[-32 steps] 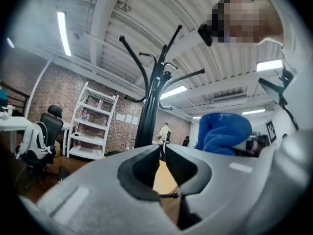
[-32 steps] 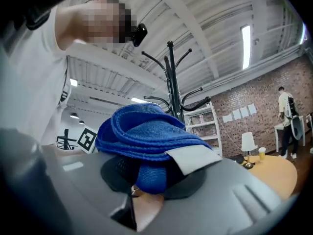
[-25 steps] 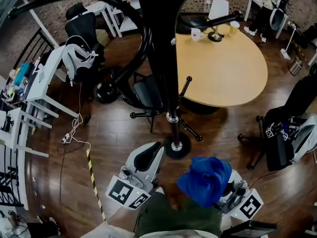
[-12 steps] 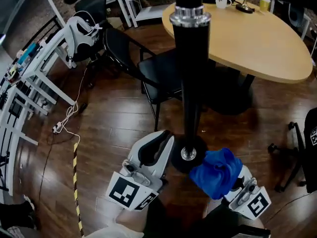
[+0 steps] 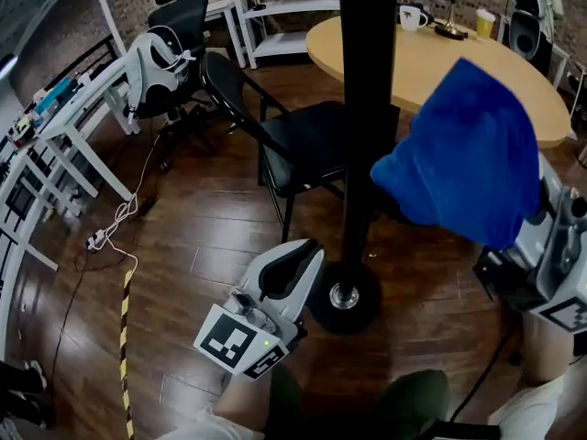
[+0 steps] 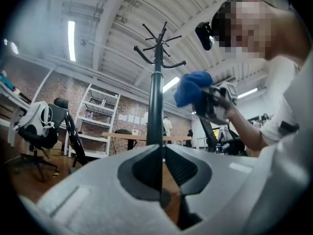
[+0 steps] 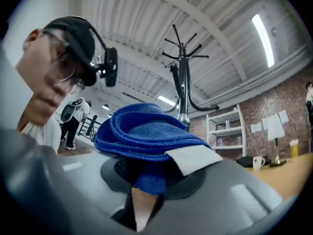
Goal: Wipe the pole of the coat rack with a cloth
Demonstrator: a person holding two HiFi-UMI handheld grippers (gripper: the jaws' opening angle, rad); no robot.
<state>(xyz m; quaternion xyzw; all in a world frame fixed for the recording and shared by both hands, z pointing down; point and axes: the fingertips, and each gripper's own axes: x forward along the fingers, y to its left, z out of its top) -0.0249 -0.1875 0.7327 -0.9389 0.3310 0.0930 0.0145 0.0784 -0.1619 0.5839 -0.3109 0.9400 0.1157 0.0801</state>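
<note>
— What can't you make out from the head view?

— The pole (image 5: 365, 108) is cut off at the top of the frame, so the hooks are lost. The right gripper (image 7: 145, 182) is mostly buried under the blue cloth (image 5: 468, 154), and its jaws don't show there at all. The cloth's left edge overlaps the pole in that view, so contact is impossible to judge.

— Do the gripper views settle it?

— Partly. The right gripper view looks straight at the jaws: they are clamped on a fold of the cloth, which bunches above them with a white label (image 7: 193, 160) lying on top. The left gripper view shows the hooks (image 6: 159, 48) and the cloth raised about halfway up the pole, with what looks like a sliver of background between the two, so probably just beside it, not touching.

— And the left gripper (image 5: 292, 262)?

— Low, near the rack's round base (image 5: 344, 296) on the wood floor. In its own view the jaws meet along a seam with nothing gripped; the pole stands beyond them, not between them.

— Anything only the head view gives?

— The black chair (image 5: 303, 145) and the round table (image 5: 431, 62) behind the pole.
</note>
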